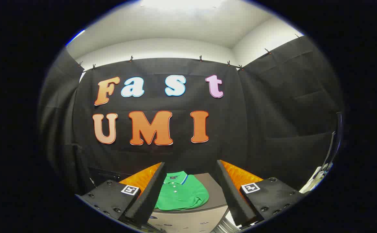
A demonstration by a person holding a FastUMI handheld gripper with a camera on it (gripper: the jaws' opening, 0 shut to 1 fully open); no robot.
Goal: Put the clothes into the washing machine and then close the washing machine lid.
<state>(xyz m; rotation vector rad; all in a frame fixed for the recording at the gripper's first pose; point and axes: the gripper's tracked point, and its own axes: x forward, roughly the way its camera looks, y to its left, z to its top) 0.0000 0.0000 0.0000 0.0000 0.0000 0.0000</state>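
Since the gripper [191, 168] is wide open with nothing in it, I'm treating this as the approach to the first grab. The green polo shirt [182, 195] lies folded flat on a grey surface [215, 191] just ahead of and below the fingers, sitting in the gap between them. My plan: come down over the middle of the shirt, not the collar, and pinch deep enough to catch several layers so it doesn't unfold and drag. Fabric's floppy, so I'd lift straight up before moving across. As for containers, I can't really make out the washing machine's drum or its lid from here, so no clue what's inside yet.
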